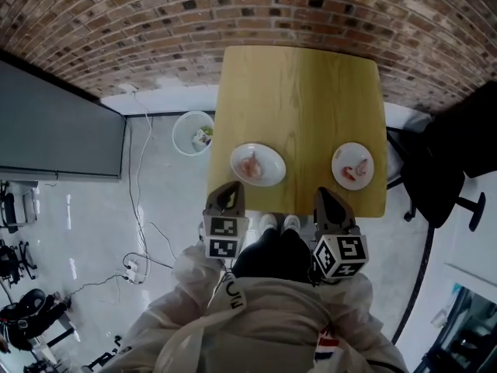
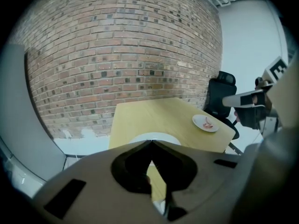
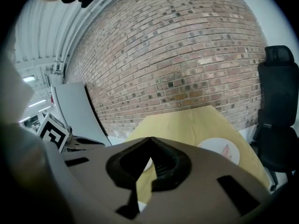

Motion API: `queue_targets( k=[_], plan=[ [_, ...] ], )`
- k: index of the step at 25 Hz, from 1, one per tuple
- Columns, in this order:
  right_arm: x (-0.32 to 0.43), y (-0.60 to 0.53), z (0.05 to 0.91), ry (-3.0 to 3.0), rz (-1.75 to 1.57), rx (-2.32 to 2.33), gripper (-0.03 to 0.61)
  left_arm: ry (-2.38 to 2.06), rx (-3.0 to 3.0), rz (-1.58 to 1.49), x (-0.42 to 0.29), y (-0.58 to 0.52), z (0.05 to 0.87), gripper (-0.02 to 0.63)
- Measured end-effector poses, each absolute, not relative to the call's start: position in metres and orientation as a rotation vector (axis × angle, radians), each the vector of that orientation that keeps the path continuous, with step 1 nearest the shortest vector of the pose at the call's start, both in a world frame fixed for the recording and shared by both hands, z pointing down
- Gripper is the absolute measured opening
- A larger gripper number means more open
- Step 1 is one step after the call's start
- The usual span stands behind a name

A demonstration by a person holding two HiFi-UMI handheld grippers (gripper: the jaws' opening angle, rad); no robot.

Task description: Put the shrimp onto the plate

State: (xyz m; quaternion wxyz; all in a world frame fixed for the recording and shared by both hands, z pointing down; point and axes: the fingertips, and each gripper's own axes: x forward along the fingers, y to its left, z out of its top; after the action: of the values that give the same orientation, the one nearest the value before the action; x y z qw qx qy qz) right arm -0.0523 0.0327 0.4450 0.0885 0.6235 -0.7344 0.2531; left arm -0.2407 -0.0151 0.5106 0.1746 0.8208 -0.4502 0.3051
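Two white plates sit near the front edge of a wooden table [image 1: 299,92]. The left plate [image 1: 272,171] holds a pink shrimp [image 1: 250,164]; the right plate [image 1: 342,157] holds another shrimp [image 1: 359,168]. My left gripper [image 1: 229,186] hovers just short of the table's front edge below the left plate, jaws shut and empty. My right gripper [image 1: 324,191] hangs below the right plate, also shut on nothing. In the left gripper view the closed tips [image 2: 152,142] cover most of the near plate [image 2: 161,136]. In the right gripper view the closed tips [image 3: 150,138] sit left of the right plate [image 3: 210,146].
A white waste bin [image 1: 192,132] stands on the floor left of the table. A black office chair [image 1: 443,169] is at the table's right side. A brick wall [image 1: 256,6] runs behind, a grey panel [image 1: 54,123] is at the left, and cables [image 1: 140,208] trail on the floor.
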Motion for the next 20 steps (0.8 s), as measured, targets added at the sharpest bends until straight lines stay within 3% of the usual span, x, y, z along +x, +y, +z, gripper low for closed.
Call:
queue_targets(
  k=[20],
  plan=[
    [-0.058,0.006,0.48,-2.252,0.865,1.656,0.023,-1.301,2.226,0.96,-0.234,-0.037,0.544,0.014]
  ],
)
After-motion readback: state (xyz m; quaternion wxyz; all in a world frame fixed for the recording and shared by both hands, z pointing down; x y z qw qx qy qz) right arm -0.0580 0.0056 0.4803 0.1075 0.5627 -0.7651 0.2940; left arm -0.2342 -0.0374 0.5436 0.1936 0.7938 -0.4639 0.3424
